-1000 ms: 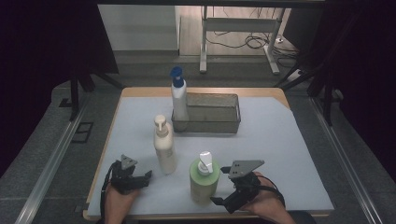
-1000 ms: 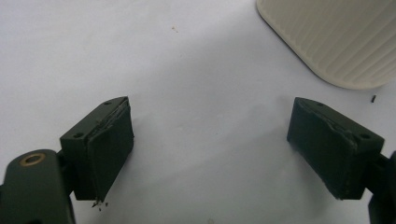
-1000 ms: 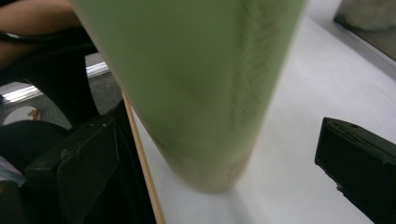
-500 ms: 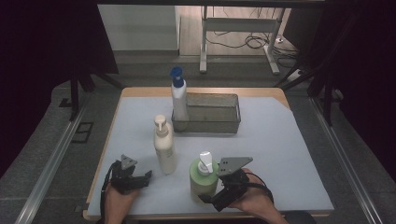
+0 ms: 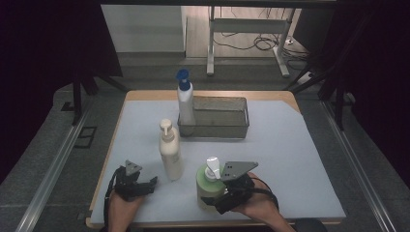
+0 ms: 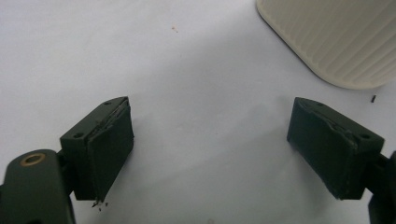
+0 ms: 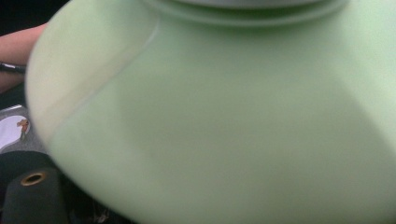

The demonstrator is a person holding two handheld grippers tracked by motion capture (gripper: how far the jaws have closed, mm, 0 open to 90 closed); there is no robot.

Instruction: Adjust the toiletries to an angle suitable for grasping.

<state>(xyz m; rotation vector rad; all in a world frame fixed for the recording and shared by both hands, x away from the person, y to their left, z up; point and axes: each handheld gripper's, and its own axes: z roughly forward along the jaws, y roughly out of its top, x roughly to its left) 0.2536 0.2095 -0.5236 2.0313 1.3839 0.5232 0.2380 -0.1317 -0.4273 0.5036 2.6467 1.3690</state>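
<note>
Tall bottle (image 5: 171,151) left of squat bottle (image 5: 210,185) (basket (image 5: 215,117) behind).

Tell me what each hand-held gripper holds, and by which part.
The left hand-held gripper is open and empty. The right hand-held gripper is closing around the green bottle's body; whether its pads grip cannot be told.

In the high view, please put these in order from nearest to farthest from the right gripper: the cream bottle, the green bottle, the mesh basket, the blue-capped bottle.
From the right gripper:
1. green bottle, right at the gripper, near table edge.
2. cream bottle, to its left, mid-table.
3. mesh basket, farther back, centre.
4. blue-capped bottle, at the basket's left end; close to the basket's distance, slightly farther.
</note>
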